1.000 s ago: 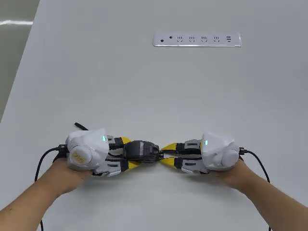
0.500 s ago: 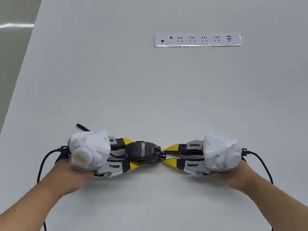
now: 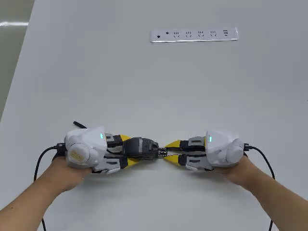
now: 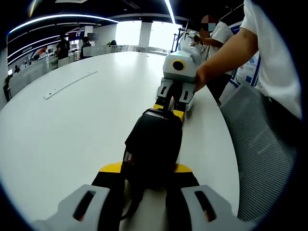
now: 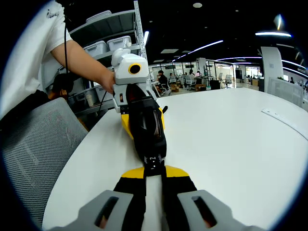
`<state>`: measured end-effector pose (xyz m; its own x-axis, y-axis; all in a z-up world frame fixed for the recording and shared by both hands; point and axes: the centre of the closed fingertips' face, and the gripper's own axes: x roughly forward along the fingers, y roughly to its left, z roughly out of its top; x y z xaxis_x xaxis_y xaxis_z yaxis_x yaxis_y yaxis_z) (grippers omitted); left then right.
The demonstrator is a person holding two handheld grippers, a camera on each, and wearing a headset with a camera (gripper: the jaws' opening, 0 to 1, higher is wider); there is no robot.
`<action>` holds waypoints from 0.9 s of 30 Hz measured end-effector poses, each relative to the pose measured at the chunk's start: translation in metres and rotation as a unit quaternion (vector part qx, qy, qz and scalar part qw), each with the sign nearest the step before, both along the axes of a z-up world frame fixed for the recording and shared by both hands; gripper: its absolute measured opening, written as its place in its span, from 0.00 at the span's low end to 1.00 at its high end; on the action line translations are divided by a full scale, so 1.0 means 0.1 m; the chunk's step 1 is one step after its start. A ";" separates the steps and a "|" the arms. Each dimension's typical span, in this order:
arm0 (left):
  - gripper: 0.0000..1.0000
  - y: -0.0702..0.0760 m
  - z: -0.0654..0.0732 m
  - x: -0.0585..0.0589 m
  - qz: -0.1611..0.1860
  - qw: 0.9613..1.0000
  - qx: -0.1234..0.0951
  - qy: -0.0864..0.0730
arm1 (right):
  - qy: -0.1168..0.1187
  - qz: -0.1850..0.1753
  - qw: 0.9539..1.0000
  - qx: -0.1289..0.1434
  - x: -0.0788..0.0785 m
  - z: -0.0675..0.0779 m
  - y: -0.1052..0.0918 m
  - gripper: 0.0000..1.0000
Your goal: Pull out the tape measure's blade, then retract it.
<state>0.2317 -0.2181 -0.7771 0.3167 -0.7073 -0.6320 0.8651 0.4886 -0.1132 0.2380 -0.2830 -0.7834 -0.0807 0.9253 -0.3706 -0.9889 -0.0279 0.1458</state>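
on the table (image 3: 144, 86), left gripper (image 3: 129, 151) clamps the tape measure (image 3: 142, 147), right gripper (image 3: 168, 152) pinches its hook (image 5: 152, 162)

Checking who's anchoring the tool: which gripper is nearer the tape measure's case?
Left. The left gripper is clamped around the tape measure's case. The right gripper sits just off the case's mouth, pinching the blade tip.

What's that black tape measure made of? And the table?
The tape measure looks like black plastic, maybe rubbery: its case is dark with a dull sheen. The table looks like smooth white laminate or painted board, with soft light reflections; I can't tell which.
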 end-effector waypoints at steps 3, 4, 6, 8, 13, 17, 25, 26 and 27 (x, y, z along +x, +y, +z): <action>0.29 0.00 0.00 0.00 0.000 1.000 0.000 0.000 | -0.003 -0.001 1.000 0.000 0.00 0.00 -0.03 0.11; 0.29 0.00 0.00 0.00 0.000 1.000 0.000 0.000 | -0.011 -0.002 1.000 -0.001 0.00 0.00 -0.04 0.11; 0.29 0.00 0.00 0.00 -0.001 1.000 0.000 0.000 | -0.007 -0.006 1.000 0.000 0.00 0.00 -0.07 0.11; 0.29 0.00 0.00 0.00 -0.001 1.000 0.000 0.000 | -0.006 -0.007 1.000 -0.001 0.01 0.00 -0.09 0.11; 0.29 0.00 0.00 -0.01 -0.001 1.000 0.001 0.002 | -0.003 -0.010 1.000 0.000 0.01 0.00 -0.14 0.10; 0.29 0.00 0.00 -0.01 -0.001 1.000 0.000 0.002 | -0.003 -0.012 1.000 0.000 0.01 0.01 -0.19 0.10; 0.29 0.00 0.00 -0.01 -0.001 1.000 0.000 0.002 | 0.002 -0.018 1.000 -0.002 0.03 0.00 -0.26 0.10; 0.29 0.00 0.00 -0.01 -0.001 1.000 0.000 0.002 | 0.004 -0.018 1.000 -0.002 0.04 0.00 -0.27 0.10; 0.29 0.00 0.00 -0.01 -0.001 1.000 0.000 0.002 | 0.004 -0.018 1.000 -0.003 0.04 -0.01 -0.28 0.10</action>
<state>0.2307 -0.2178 -0.7771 0.3126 -0.7079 -0.6334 0.8656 0.4869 -0.1170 0.2418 -0.3106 -0.7840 -0.0501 0.9258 -0.3748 -0.9882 0.0086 0.1531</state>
